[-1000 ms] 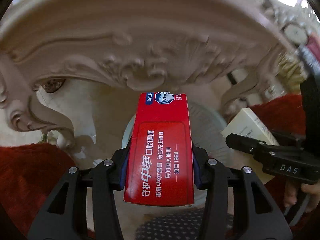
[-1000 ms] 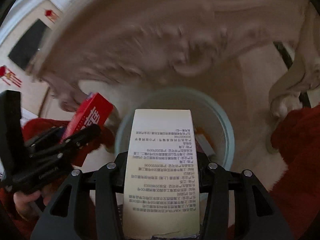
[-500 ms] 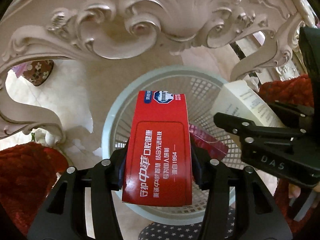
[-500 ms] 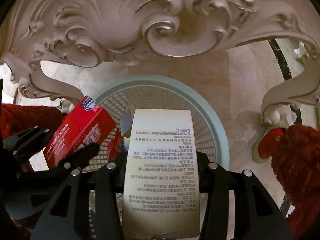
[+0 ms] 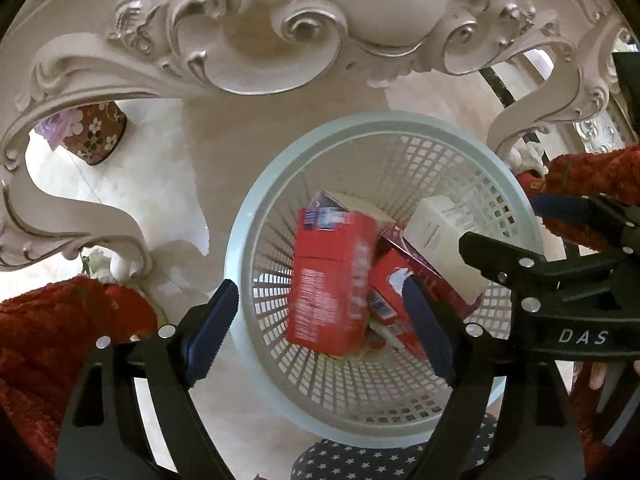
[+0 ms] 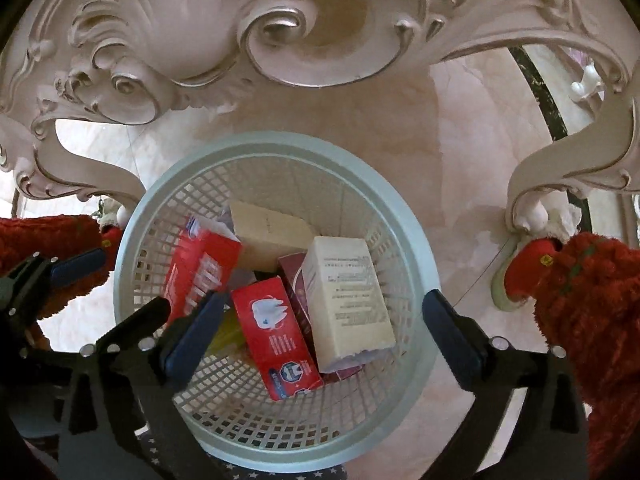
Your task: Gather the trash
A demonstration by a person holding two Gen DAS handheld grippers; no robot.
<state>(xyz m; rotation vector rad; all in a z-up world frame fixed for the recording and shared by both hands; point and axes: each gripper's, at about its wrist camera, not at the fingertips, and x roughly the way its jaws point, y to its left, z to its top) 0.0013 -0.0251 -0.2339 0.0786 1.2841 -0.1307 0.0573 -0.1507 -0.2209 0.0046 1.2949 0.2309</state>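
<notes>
Both the left gripper [image 5: 320, 320] and right gripper [image 6: 324, 332] have just opened wide and hold nothing, the red box [image 5: 328, 280] and cream box [image 6: 348, 300] lying at twelve o'clock below them in the basket [image 6: 160, 208].

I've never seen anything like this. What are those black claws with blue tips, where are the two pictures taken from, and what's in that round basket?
No robot here: a person holds a black two-finger clamp in each hand, and each clamp carries a wide-angle camera looking along its fingers. One picture comes from the left gripper, the other from the right gripper; each view also catches the other clamp at its edge. Both point down into a pale green plastic mesh wastebasket standing on a marble floor below a carved cream table. Both sets of jaws have just been opening and now hold nothing. The blurred red toothpaste carton and the cream printed carton are inside the basket, among other red and beige boxes.
</notes>
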